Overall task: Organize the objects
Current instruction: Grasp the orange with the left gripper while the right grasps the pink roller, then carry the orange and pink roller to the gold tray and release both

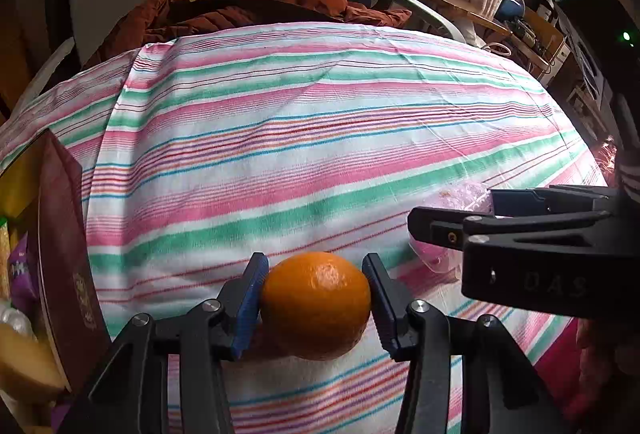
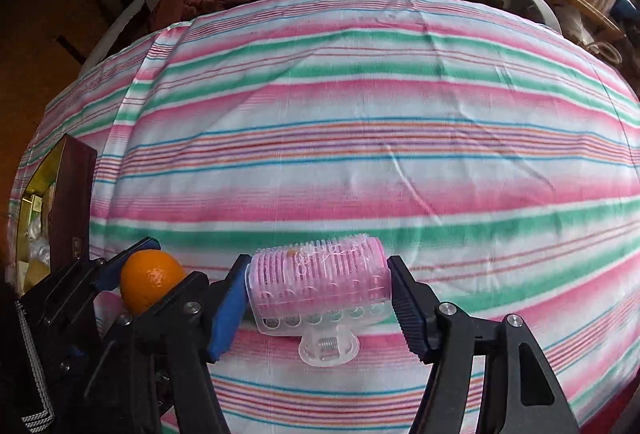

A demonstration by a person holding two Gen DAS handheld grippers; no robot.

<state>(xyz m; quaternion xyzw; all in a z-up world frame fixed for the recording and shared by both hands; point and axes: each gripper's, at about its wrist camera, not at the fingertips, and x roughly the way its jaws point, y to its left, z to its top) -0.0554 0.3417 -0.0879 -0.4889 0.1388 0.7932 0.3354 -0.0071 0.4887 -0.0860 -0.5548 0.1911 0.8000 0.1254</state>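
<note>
- The left gripper (image 1: pixel 316 304) holds an orange (image 1: pixel 316 304) between its pads, just above the striped sheet (image 1: pixel 300 154).
- The right gripper (image 2: pixel 318 298) squeezes a pink hair roller (image 2: pixel 318 290) from both ends.
- A box (image 1: pixel 60 254) on the left already has things inside.
- Both things probably still need putting away there.

Left wrist view: steeply down along own tool (image 1: pixel 316 304), close above striped bedsheet (image 1: pixel 280 154). Right wrist view: likewise steep, close, along own tool (image 2: pixel 318 304). Shared: sheet, orange (image 2: pixel 150 280), brown jacket (image 1: pixel 260 6) beyond, dark red box (image 2: pixel 74 202) at left edge.
</note>
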